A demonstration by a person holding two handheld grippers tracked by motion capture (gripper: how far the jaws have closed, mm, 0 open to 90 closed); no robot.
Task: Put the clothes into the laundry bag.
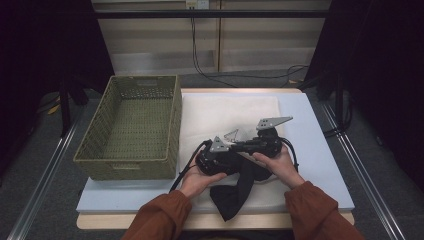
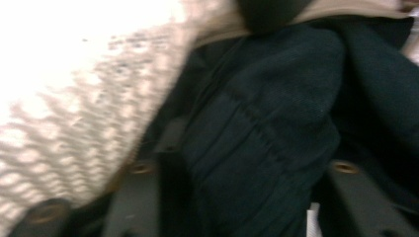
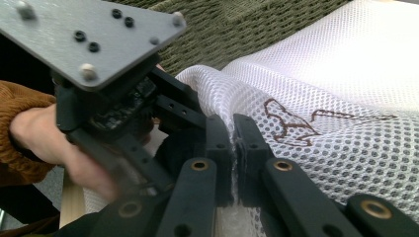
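table edge [image 1: 100, 220] of pale wood lay nearest, under a blue board [image 1: 320, 150]. on it a white mesh bag [image 1: 225, 117]; a dark ribbed sock [image 1: 235, 192] trailed off its near edge. right gripper [image 3: 232, 163] pinched a mesh fold. left gripper [image 1: 216, 161] stood part spread, sock between its jaws. left, a woven olive basket [image 1: 130, 127]; beyond, grey floor [image 1: 250, 77], cables.

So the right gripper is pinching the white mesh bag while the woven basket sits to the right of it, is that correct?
Not quite: the woven basket sits to the left of the white mesh bag, as the high view shows. The right gripper is indeed pinching the mesh.
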